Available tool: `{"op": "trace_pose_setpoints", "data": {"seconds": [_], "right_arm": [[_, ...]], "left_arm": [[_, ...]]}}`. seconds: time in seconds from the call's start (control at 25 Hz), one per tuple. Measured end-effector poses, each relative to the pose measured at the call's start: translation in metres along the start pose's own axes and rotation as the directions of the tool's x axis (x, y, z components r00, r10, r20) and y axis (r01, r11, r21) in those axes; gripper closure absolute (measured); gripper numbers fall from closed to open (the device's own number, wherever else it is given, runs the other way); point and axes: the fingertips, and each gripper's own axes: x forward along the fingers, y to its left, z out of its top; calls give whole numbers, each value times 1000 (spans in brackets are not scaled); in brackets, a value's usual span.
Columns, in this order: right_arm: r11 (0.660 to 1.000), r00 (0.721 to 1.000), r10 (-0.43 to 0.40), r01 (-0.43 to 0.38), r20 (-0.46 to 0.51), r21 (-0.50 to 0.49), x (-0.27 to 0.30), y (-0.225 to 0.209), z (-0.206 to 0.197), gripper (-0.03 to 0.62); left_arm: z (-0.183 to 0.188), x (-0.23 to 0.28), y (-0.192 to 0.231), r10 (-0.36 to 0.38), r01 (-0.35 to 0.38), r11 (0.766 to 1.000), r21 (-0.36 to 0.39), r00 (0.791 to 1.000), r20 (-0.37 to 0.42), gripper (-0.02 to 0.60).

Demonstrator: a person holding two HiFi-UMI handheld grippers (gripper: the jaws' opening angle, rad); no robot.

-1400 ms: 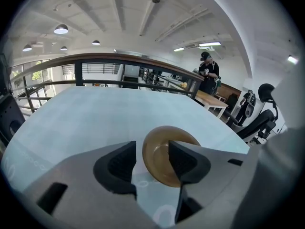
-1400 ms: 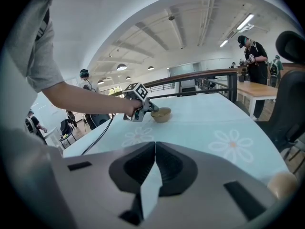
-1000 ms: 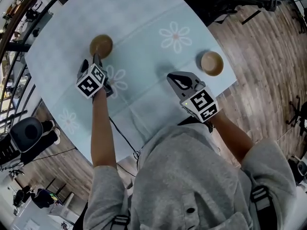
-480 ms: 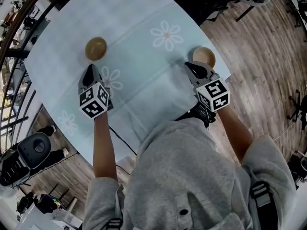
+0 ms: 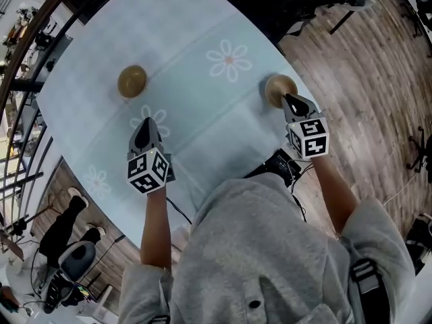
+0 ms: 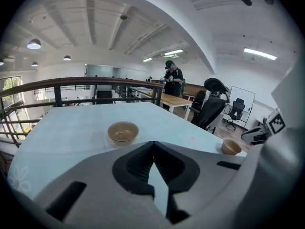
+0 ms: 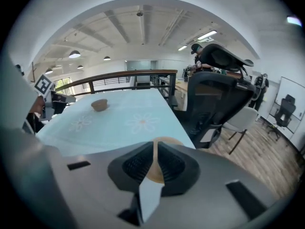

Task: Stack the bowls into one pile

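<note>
The right bowl (image 5: 277, 88) sits close to the edge of the tabletop (image 5: 189, 39), right way up. My right hand-held gripper (image 5: 290, 100) is at the side of the bowl nearest me. Its jaws are almost together, and they pinch the thin wall of the bowl between them (I see a tan strip in the gap in the right gripper view). The left bowl (image 5: 131, 81) is far away from it, on the other side of the tabletop. It is also right way up, and nothing touches it. My left hand-held gripper (image 5: 144, 125) is near the left bowl but not touching it. It points at that bowl. Its jaws are shut tight and hold nothing.

The tabletop is pale blue with white flowers (image 5: 229, 59) on it, and one big flower lies between the two bowls. Past the right bowl there is a black office chair (image 7: 214, 89) on a wooden floor (image 5: 364, 79).
</note>
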Motion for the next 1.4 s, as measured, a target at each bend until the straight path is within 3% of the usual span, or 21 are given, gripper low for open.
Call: {"op": "trace_pose_setpoints", "data": {"seconds": [0.24,0.4,0.56,0.96,1.4], "right_arm": [[986,990,-124,131,-72,102,-1,-49,-30,563],[973,984,-155,168,-91,160,4,-62,-40,559],[965,985,-122,147,-122,216,10,-60,-50,488],[943,986,-27,79,-163,322,30,-62,-60,491],[912,982,18,60,-186,405,40,-56,-65,535]], "left_arm": [[-14,-1,-18,-8,8,1000,5,999,-44,563],[-24,2,-26,-12,12,1000,9,997,-73,563],[-31,2,-28,12,-13,1000,-4,996,-84,563],[-40,13,-46,57,-63,997,-50,991,-117,563],[-40,23,-64,53,-61,997,-56,991,-122,563]]}}
